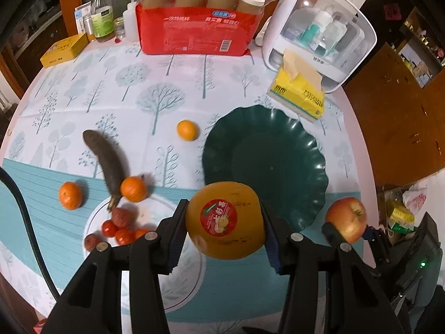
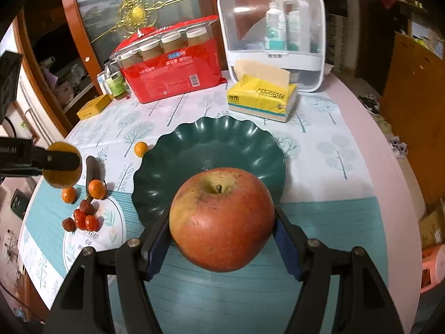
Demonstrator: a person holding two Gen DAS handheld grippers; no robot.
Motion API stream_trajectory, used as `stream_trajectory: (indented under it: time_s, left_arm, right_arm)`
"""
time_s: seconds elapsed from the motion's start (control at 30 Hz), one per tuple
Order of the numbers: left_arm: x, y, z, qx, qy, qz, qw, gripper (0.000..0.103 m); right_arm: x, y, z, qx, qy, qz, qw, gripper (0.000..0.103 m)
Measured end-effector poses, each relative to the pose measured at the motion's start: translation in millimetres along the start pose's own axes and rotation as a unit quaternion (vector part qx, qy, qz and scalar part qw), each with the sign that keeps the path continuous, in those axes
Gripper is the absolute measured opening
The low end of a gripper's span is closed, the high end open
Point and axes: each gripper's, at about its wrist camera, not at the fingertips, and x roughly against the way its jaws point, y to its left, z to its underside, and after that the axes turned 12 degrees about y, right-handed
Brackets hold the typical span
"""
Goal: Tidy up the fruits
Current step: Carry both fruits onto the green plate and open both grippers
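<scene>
Plate (image 2: 250, 139): dark green, scalloped rim. Left of it: blackened brown banana (image 1: 107, 164), orange tangerines (image 1: 188, 130), red cherry tomatoes (image 1: 123, 235). Apple (image 2: 221, 218): red, yellow-green near the stem. Orange (image 1: 225, 220): yellow-orange, red-green sticker. Tablecloth (image 2: 333, 156): white with grey-blue trees, teal band. Tissue pack (image 2: 261, 97) behind plate: yellow.

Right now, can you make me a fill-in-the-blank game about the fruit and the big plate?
1. The right hand-held gripper is shut on a red ____.
2. The large orange in the left hand-held gripper has a round ____ stuck on it.
3. The wavy-edged plate is dark ____ in colour.
4. The dark banana lies on the ____, not on the plate.

Missing words: apple; sticker; green; tablecloth
</scene>
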Motion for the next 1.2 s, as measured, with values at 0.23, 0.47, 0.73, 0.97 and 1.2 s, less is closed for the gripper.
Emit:
stream_trajectory:
  time_s: [0.23,0.47,0.73,0.97,1.2]
  left_arm:
    - [-25.2,-21.1,-11.0,-0.014,-0.012,0.000,0.9998,0.048]
    - [-67.7,-30.5,-22.6,-0.014,0.021,0.014,0.9996,0.048]
    - [-97.2,-41.6,-31.0,-0.031,0.044,-0.004,0.9986,0.048]
    - [-114.7,-50.1,-37.7,-0.044,0.056,-0.024,0.9972,0.054]
    - [-100.3,-45.9,-40.7,-0.042,0.030,-0.028,0.9983,0.066]
  right_arm:
    - [-22.9,-13.1,-8.6,0.001,0.018,-0.034,0.999,0.069]
    - [-46.4,-16.3,-12.4,0.009,0.047,-0.054,0.997,0.069]
    - [-64.9,-16.8,-15.3,0.012,0.065,-0.061,0.996,0.069]
    - [-70.0,-15.1,-15.8,0.013,0.067,-0.061,0.996,0.070]
    - [-67.0,-11.6,-16.5,0.020,0.062,-0.064,0.996,0.073]
